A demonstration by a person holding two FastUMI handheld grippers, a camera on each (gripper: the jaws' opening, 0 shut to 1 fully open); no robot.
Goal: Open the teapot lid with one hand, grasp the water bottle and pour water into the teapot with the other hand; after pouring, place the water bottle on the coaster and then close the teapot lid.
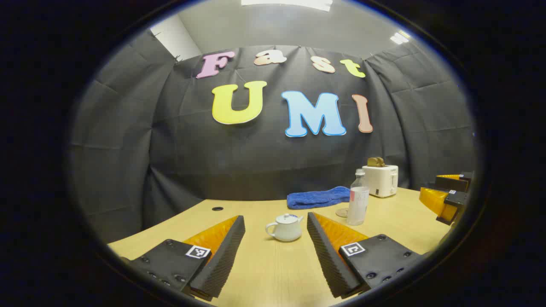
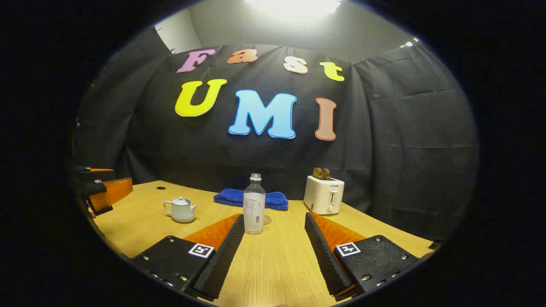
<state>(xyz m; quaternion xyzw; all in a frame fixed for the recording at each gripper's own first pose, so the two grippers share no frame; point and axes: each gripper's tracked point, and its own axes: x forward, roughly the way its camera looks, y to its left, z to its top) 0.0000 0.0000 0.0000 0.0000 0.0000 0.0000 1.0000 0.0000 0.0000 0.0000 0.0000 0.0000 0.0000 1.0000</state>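
My left gripper (image 1: pixel 275 256) has its fingers apart, facing the lidded teapot (image 1: pixel 285 227) on the tabletop (image 1: pixel 273 273). My right gripper (image 2: pixel 273 256), fingers apart, faces the water bottle (image 2: pixel 254 204); a clumsy approach could topple it.

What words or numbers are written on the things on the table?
Water bottle: label print, too small to read.
Toaster: small word on front, too blurred to read.
Teapot: none.
Left gripper and right gripper: square patterned tags, no words.
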